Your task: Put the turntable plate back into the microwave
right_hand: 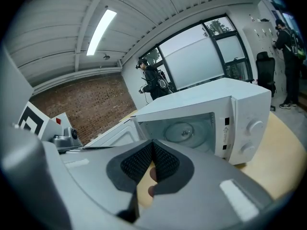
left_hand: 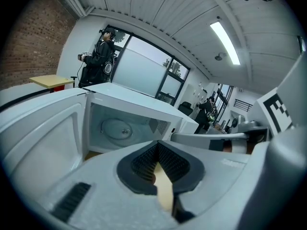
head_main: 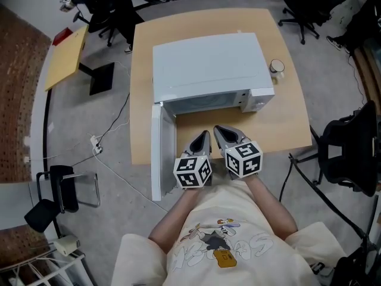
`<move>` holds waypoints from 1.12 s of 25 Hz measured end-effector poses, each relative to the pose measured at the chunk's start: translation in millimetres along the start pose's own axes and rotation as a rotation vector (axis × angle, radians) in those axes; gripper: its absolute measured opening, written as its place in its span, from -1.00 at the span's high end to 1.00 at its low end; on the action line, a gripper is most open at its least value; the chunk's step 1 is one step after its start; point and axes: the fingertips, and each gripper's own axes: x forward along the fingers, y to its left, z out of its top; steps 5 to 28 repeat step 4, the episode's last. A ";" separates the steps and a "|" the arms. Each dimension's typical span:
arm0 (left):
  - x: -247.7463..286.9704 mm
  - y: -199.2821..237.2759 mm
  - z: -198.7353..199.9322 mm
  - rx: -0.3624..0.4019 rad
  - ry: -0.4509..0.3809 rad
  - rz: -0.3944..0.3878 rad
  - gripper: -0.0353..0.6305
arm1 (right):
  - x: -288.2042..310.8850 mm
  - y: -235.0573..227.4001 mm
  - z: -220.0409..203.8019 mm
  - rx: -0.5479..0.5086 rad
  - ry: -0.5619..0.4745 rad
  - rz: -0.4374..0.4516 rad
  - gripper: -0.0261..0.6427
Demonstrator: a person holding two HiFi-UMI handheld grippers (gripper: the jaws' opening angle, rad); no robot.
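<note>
Both pairs of jaws were pressed together with nothing between them, the left gripper (left_hand: pixel 157 147) and the right gripper (right_hand: pixel 152 147) side by side. Just ahead of their tips, the turntable plate (left_hand: pixel 117 128) sat inside the microwave (right_hand: pixel 240 104), whose door (left_hand: pixel 43 138) hung open to the left.

A wooden bench (head_main: pixel 286 118) stands on a grey floor (head_main: pixel 238 189). A small round white object (head_main: pixel 277 67) sits near the bench's far right edge. To the left, a white cable (head_main: pixel 116 124) trails across the floor to a plug block (head_main: pixel 95 146). Further left a yellow tabletop (head_main: pixel 64 55) stands near a brick wall (head_main: pixel 18 100). One black office chair (head_main: pixel 306 8) stands beyond the far right corner, and another black chair (head_main: pixel 352 157) stands at the right. A person in dark clothes (left_hand: pixel 101 56) stands beside a large window (left_hand: pixel 139 71).
</note>
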 end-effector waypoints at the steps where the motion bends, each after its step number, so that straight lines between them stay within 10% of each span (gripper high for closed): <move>1: 1.3 -0.9 -0.3 0.002 0.000 0.001 0.89 | -0.8 -1.5 -0.2 -0.002 -0.001 -0.003 0.90; 28: 4.4 -2.3 -2.1 0.009 0.003 0.003 0.89 | -2.6 -3.8 -0.8 -0.007 -0.005 -0.007 0.90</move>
